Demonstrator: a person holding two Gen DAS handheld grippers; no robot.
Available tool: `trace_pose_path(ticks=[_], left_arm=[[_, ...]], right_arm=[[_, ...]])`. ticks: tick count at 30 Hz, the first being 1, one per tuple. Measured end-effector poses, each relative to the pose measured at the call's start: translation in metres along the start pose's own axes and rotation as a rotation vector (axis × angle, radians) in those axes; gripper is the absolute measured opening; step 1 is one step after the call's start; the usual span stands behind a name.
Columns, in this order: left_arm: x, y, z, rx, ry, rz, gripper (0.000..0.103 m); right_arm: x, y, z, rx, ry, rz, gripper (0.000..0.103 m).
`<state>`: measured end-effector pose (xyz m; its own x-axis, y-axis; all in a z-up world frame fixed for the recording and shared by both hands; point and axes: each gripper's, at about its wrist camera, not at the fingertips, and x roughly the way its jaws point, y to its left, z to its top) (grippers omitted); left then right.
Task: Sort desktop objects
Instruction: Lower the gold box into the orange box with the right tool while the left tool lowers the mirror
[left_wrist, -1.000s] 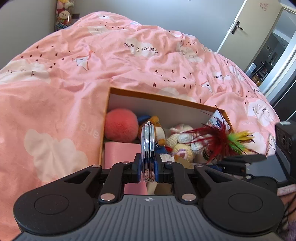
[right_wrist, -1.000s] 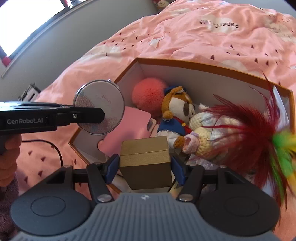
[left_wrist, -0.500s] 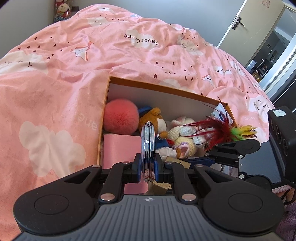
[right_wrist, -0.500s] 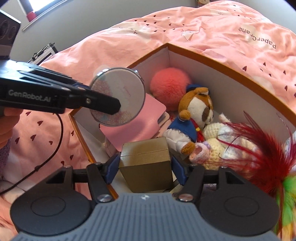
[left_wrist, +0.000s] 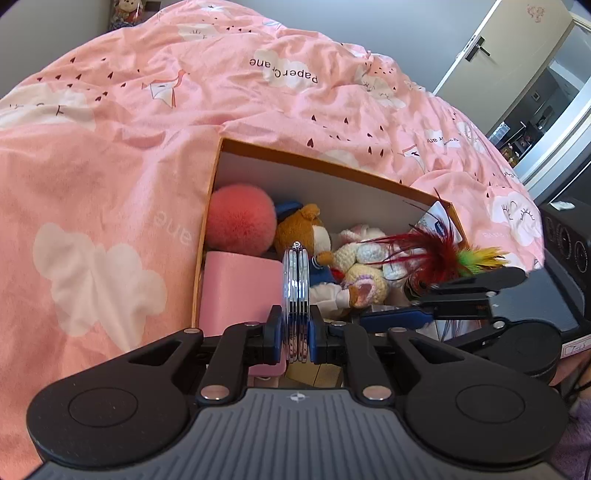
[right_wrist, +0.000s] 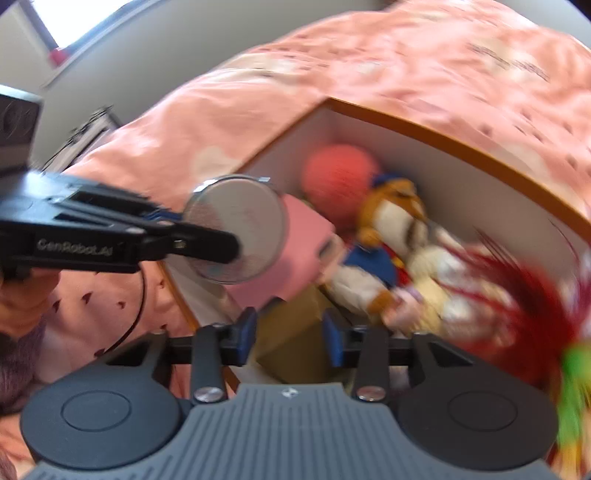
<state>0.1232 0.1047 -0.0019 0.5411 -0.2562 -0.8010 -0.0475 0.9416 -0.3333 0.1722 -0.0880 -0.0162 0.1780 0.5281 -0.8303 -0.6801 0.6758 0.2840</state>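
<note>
Step in hand: boxing items. Left gripper (left_wrist: 294, 332) clenched on round silver compact mirror (left_wrist: 294, 280), frame centre, above orange-rimmed cardboard box (left_wrist: 332, 162). Right gripper (right_wrist: 290, 341) closing, empty; gold carton (right_wrist: 295, 350) below, apparently released. Next: lower mirror, release.

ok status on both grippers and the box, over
Left gripper shut on round compact mirror, above box. Right gripper closing, clear of the gold box below it. Box crowded: plush dog, feather toy.

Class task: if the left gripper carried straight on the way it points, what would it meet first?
Probably the blue-jacketed brown plush dog in the orange cardboard box, just beyond the round silver compact held by the left gripper; depth is uncertain.
</note>
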Motion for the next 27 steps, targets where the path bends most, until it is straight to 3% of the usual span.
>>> trace_pose_path(ticks=[6,13,19,27], left_arm=[[0.005,0.001,-0.004,-0.010,0.010,-0.007,0.015],[0.004,0.001,-0.005,-0.013,0.018,0.012,0.015],[0.008,-0.005,-0.007,-0.022,0.032,0.007,0.015],[0.006,-0.010,-0.008,-0.018,0.023,-0.002,0.015]], right_arm=[[0.009,0.018,-0.016,0.004,0.032,-0.240,0.020],[0.019,0.012,-0.013,0.134,-0.007,-0.188,0.017],[0.025,0.007,-0.023,0.231,-0.039,-0.249,0.015],[-0.012,0.016,-0.046,0.230,-0.173,-0.288,0.017]])
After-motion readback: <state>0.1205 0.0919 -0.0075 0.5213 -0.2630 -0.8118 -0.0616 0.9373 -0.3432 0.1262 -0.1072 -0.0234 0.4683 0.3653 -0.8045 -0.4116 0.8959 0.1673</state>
